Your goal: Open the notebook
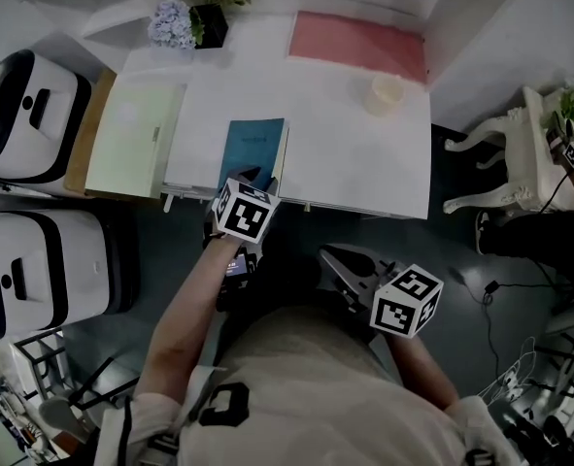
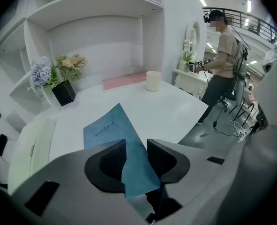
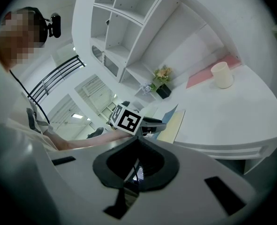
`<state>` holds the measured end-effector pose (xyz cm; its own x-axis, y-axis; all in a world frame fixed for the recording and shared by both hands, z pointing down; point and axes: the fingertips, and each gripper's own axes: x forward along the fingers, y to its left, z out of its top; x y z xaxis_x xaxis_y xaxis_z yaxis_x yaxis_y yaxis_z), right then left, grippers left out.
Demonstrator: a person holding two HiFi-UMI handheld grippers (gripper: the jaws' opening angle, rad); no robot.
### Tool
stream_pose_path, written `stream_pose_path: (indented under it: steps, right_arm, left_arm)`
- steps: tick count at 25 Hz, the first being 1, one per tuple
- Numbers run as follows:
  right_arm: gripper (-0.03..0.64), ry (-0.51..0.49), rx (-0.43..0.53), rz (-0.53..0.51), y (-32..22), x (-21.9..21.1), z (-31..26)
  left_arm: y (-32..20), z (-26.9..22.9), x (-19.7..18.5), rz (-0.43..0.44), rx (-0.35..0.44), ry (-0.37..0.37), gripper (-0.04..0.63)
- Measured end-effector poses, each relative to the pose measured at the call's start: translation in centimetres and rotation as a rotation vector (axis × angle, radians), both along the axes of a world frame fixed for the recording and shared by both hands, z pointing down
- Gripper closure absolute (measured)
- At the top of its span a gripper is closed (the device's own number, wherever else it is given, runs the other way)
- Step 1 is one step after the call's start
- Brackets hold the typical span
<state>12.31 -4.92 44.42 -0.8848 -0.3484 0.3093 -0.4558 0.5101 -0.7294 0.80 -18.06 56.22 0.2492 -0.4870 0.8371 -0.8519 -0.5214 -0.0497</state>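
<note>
Left gripper [image 1: 257,176], jaws half apart and unclamped, straddles the near corner of the blue notebook [image 1: 254,147] at the white table's [image 1: 354,153] front edge.

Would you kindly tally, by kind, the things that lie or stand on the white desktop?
Notebook: 1
Cream cup: 1
Pink mat: 1
Vase of flowers: 1
Total: 4
</note>
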Motion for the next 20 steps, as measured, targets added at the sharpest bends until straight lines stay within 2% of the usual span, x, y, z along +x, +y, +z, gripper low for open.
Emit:
stream_pose_path:
  steps: [20]
  right_arm:
    - [0.604,0.023,0.026,-0.014,0.4,-0.6,-0.4]
  left_arm:
    - [0.2,-1.9,-1.8,-0.008,0.055,-0.013,0.454]
